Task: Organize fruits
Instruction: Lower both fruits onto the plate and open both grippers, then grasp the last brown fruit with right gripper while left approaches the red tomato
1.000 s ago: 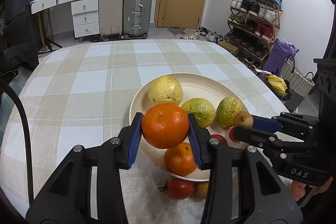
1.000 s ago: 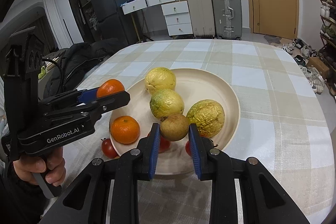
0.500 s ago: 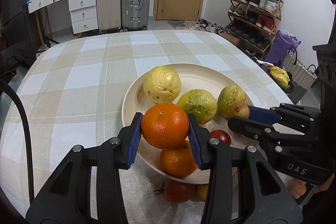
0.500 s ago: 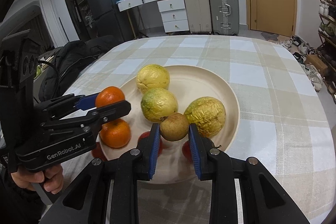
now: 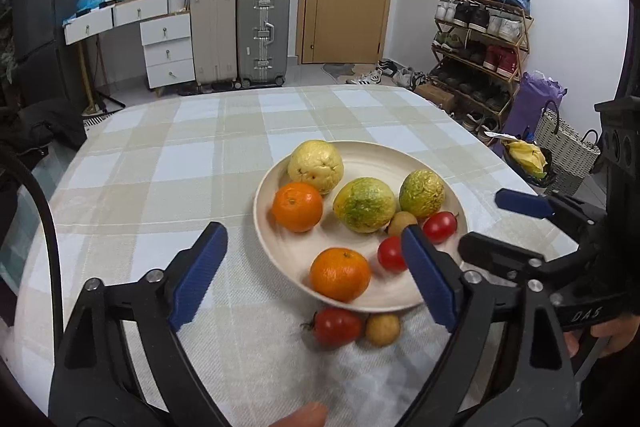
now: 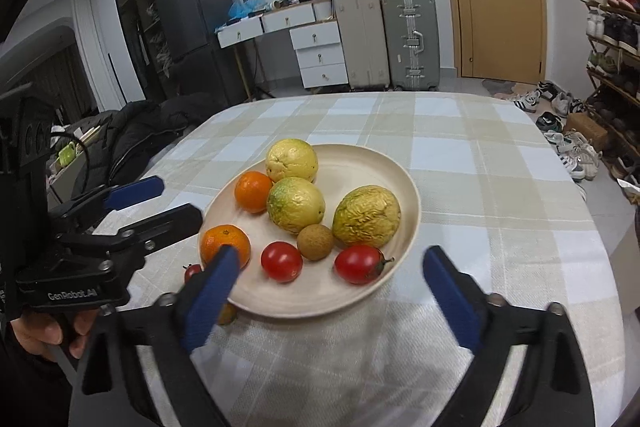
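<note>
Both jaws are opening, nothing between them: beyond the left gripper [image 5: 312, 275] and right gripper [image 6: 332, 291], firm round oranges and soft, easily bruised red tomatoes are seen on the cream round plate [image 6: 400, 171]; gentle grips across their middles are judged best.

Black grippers [image 5: 312, 267], blue-padded jaws.
</note>
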`<state>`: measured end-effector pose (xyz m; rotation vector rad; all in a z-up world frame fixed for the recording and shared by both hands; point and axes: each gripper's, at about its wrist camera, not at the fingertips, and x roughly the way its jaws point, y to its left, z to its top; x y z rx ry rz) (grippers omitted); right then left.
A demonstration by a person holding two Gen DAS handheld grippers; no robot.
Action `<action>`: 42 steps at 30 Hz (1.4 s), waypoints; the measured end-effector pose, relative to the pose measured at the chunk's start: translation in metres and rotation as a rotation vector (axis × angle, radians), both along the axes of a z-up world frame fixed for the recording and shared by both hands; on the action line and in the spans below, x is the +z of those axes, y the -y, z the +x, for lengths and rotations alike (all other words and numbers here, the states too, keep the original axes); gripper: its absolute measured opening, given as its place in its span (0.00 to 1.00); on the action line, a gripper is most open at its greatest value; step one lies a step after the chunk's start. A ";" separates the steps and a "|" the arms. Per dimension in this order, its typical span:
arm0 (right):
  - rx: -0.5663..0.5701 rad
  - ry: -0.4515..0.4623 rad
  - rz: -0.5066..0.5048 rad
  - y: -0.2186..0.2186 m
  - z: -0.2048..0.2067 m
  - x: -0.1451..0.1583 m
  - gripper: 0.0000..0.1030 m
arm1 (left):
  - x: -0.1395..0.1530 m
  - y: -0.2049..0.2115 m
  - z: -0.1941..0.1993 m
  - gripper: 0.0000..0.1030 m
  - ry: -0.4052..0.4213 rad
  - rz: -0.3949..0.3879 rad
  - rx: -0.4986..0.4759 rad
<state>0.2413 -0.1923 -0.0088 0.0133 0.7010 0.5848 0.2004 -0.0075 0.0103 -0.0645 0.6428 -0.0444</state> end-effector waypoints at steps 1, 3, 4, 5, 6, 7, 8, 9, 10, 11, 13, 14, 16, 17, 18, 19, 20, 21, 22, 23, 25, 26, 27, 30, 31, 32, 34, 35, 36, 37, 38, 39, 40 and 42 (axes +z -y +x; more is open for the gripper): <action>-0.002 0.001 0.005 0.002 -0.002 0.001 1.00 | 0.002 -0.001 -0.007 0.99 0.010 0.007 0.002; -0.009 -0.001 0.005 0.006 -0.006 0.001 1.00 | 0.007 -0.004 -0.021 1.00 0.032 0.013 0.014; -0.013 -0.001 0.002 0.008 -0.008 0.001 1.00 | 0.009 -0.007 -0.029 1.00 0.038 0.003 0.017; -0.017 -0.003 0.001 0.009 -0.010 0.001 1.00 | 0.011 -0.009 -0.035 1.00 0.038 -0.007 0.014; -0.021 -0.004 -0.006 0.010 -0.012 0.001 1.00 | 0.012 -0.012 -0.042 1.00 0.040 -0.014 0.016; -0.023 -0.003 -0.010 0.010 -0.014 0.001 1.00 | 0.013 -0.014 -0.047 1.00 0.045 -0.014 0.021; -0.018 0.001 -0.010 0.009 -0.017 0.001 1.00 | 0.014 -0.015 -0.053 1.00 0.049 -0.011 0.028; -0.014 -0.003 -0.007 0.008 -0.019 0.001 1.00 | 0.014 -0.016 -0.058 1.00 0.047 -0.012 0.033; -0.013 -0.012 -0.005 0.007 -0.020 0.001 1.00 | 0.014 -0.018 -0.061 1.00 0.046 -0.016 0.034; -0.010 -0.018 -0.005 0.006 -0.022 0.002 1.00 | 0.014 -0.020 -0.066 1.00 0.049 -0.017 0.036; -0.005 -0.012 -0.006 0.004 -0.026 0.002 1.00 | 0.014 -0.024 -0.072 1.00 0.046 -0.026 0.044; 0.002 -0.032 -0.007 0.002 -0.026 0.003 1.00 | 0.014 -0.026 -0.074 1.00 0.045 -0.036 0.046; 0.006 -0.033 -0.005 -0.001 -0.028 0.005 1.00 | 0.012 -0.029 -0.076 1.00 0.053 -0.041 0.044; 0.001 -0.022 -0.010 -0.003 -0.030 0.006 1.00 | 0.011 -0.030 -0.075 1.00 0.044 -0.030 0.045; 0.002 -0.020 -0.021 -0.005 -0.031 0.005 1.00 | 0.009 -0.031 -0.076 1.00 0.041 -0.019 0.050; 0.004 -0.026 -0.031 -0.006 -0.032 0.003 1.00 | 0.008 -0.033 -0.077 1.00 0.041 -0.014 0.059; 0.008 -0.031 -0.035 -0.008 -0.032 0.002 1.00 | 0.007 -0.033 -0.075 1.00 0.035 -0.015 0.064; 0.014 -0.032 -0.040 -0.009 -0.033 0.001 1.00 | 0.005 -0.034 -0.074 1.00 0.026 -0.021 0.064; 0.014 -0.029 -0.051 -0.010 -0.033 -0.001 1.00 | 0.003 -0.036 -0.073 1.00 0.020 -0.029 0.066; 0.013 -0.030 -0.060 -0.011 -0.033 -0.002 1.00 | 0.002 -0.037 -0.073 1.00 0.019 -0.033 0.069; 0.010 -0.040 -0.079 -0.014 -0.033 -0.006 1.00 | -0.001 -0.040 -0.071 1.00 0.008 -0.037 0.074; 0.014 -0.056 -0.087 -0.015 -0.033 -0.009 1.00 | -0.002 -0.041 -0.071 1.00 0.000 -0.040 0.078; 0.019 -0.064 -0.091 -0.016 -0.032 -0.011 1.00 | -0.004 -0.042 -0.068 1.00 -0.006 -0.043 0.079; 0.030 -0.088 -0.104 -0.021 -0.032 -0.018 1.00 | -0.010 -0.042 -0.064 1.00 -0.028 -0.041 0.073; 0.032 -0.097 -0.112 -0.023 -0.031 -0.020 1.00 | -0.012 -0.042 -0.062 1.00 -0.041 -0.040 0.071; 0.029 -0.103 -0.119 -0.024 -0.031 -0.023 1.00 | -0.013 -0.041 -0.062 1.00 -0.042 -0.041 0.068; 0.026 -0.129 -0.125 -0.028 -0.028 -0.029 1.00 | -0.015 -0.040 -0.060 1.00 -0.045 -0.039 0.062; 0.032 -0.150 -0.129 -0.030 -0.027 -0.032 1.00 | -0.016 -0.040 -0.059 1.00 -0.055 -0.037 0.059; 0.038 -0.158 -0.131 -0.032 -0.026 -0.033 1.00 | -0.017 -0.040 -0.057 1.00 -0.066 -0.037 0.052; 0.044 -0.160 -0.134 -0.034 -0.026 -0.034 1.00 | -0.019 -0.040 -0.056 1.00 -0.070 -0.038 0.053; 0.050 -0.163 -0.142 -0.036 -0.027 -0.035 1.00 | -0.019 -0.040 -0.055 1.00 -0.072 -0.039 0.057; 0.052 -0.165 -0.146 -0.038 -0.027 -0.036 1.00 | -0.020 -0.040 -0.055 1.00 -0.078 -0.039 0.057; 0.053 -0.164 -0.142 -0.039 -0.027 -0.036 1.00 | -0.021 -0.040 -0.054 1.00 -0.083 -0.038 0.057; 0.065 -0.176 -0.144 -0.043 -0.028 -0.037 1.00 | -0.024 -0.040 -0.052 1.00 -0.091 -0.035 0.061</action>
